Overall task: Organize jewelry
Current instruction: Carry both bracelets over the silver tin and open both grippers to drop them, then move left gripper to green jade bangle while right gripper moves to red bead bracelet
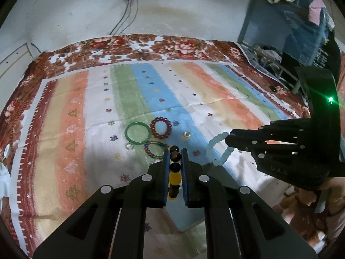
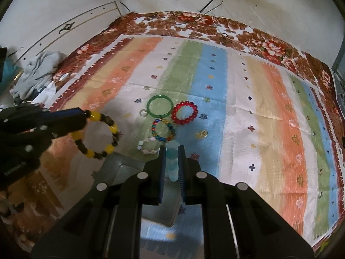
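Note:
My left gripper (image 1: 175,153) is shut on a yellow-and-brown bead bracelet (image 1: 174,168), which hangs in the air at the left of the right wrist view (image 2: 97,133). My right gripper (image 2: 172,151) is shut on a pale blue bead bracelet (image 2: 172,161), seen hanging at the right of the left wrist view (image 1: 217,149). On the striped cloth lie a green bangle (image 2: 160,105), a red bead bracelet (image 2: 185,112), a multicolour bead bracelet (image 2: 162,130), a white-pink bracelet (image 2: 146,147), a small clear ring (image 2: 142,113) and a gold ring (image 2: 202,133).
A grey box (image 2: 120,172) stands on the bed just under both grippers. Crumpled clothes (image 2: 36,73) lie at the bed's left edge. A blue rack with clothes (image 1: 301,21) stands at the far right. Cables (image 1: 125,19) hang from a wall socket.

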`<state>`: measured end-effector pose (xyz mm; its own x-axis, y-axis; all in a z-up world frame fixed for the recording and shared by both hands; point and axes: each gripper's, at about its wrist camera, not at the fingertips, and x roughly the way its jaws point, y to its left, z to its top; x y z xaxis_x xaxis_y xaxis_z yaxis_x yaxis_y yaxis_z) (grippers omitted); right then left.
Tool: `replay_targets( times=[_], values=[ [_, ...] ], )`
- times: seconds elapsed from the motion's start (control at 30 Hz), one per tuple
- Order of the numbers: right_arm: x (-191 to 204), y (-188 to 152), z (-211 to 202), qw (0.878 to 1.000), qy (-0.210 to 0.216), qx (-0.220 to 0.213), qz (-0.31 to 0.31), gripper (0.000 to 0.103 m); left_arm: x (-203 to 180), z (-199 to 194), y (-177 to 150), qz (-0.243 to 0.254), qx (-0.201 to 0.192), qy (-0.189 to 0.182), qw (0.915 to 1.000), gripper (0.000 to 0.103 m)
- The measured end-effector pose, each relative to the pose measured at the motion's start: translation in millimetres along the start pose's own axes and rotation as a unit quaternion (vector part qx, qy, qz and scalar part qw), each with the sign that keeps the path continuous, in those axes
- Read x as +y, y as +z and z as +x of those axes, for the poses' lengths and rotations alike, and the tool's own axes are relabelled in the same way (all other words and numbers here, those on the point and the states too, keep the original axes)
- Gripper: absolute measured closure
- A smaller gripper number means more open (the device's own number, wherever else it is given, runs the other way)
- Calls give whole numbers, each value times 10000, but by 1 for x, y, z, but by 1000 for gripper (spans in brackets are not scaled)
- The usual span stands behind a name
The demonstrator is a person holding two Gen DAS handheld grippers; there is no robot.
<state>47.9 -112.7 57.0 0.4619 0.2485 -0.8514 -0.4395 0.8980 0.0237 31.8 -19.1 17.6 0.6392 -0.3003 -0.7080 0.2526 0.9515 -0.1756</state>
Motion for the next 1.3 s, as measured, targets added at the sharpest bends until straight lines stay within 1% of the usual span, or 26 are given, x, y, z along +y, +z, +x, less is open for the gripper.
replay_targets(
  times=[0.17,0.33,0.47,0.6,0.63,0.67,0.7,0.73,0.77,0.83,0.87,0.93,1.1,1.17,1.23,1.3],
  values=[
    [10,-11,-10,10000,63,22,-62,90,-11,-8,-7,110,-12,-97,9999,94],
    [15,-19,-14,9999,52,83,-83,90,-17,-7,-12,165,72,-153,9997,93],
    [15,-23,-13,9999,83,128,-43,90,-24,-4,-16,206,181,-197,9994,93],
    [14,-28,-7,9995,117,273,45,90,-27,-1,-17,224,259,-218,9992,93],
    [12,-28,-5,9995,67,312,77,87,-27,-1,-17,226,285,-243,9990,93],
    [12,-28,-4,9995,5,319,74,80,-27,0,-17,210,280,-252,9991,93],
    [11,-27,-4,9996,-48,283,71,77,-26,2,-17,199,285,-240,9991,92],
    [10,-26,-4,9996,-80,258,93,72,-25,3,-16,184,300,-232,9991,86],
    [9,-25,-4,9996,-115,244,118,64,-23,6,-16,131,323,-218,9992,84],
    [7,-24,-4,9995,-155,209,150,59,-19,8,-16,84,371,-189,9991,82],
    [7,-23,-2,9995,-157,205,166,59,-18,7,-14,79,361,-182,9992,81],
    [4,-21,1,9994,-154,214,219,58,-16,6,-11,48,327,-124,9994,75],
    [-8,-15,17,9985,-260,238,423,56,-2,14,-1,-73,375,123,9992,74],
    [-13,-12,20,9978,-334,252,512,55,4,17,3,-104,390,216,9990,71],
    [-16,-9,20,9975,-432,178,531,55,10,22,7,-129,419,324,9985,68],
    [-19,-7,23,9971,-453,182,579,55,16,28,11,-175,457,422,9979,65]
  ],
)
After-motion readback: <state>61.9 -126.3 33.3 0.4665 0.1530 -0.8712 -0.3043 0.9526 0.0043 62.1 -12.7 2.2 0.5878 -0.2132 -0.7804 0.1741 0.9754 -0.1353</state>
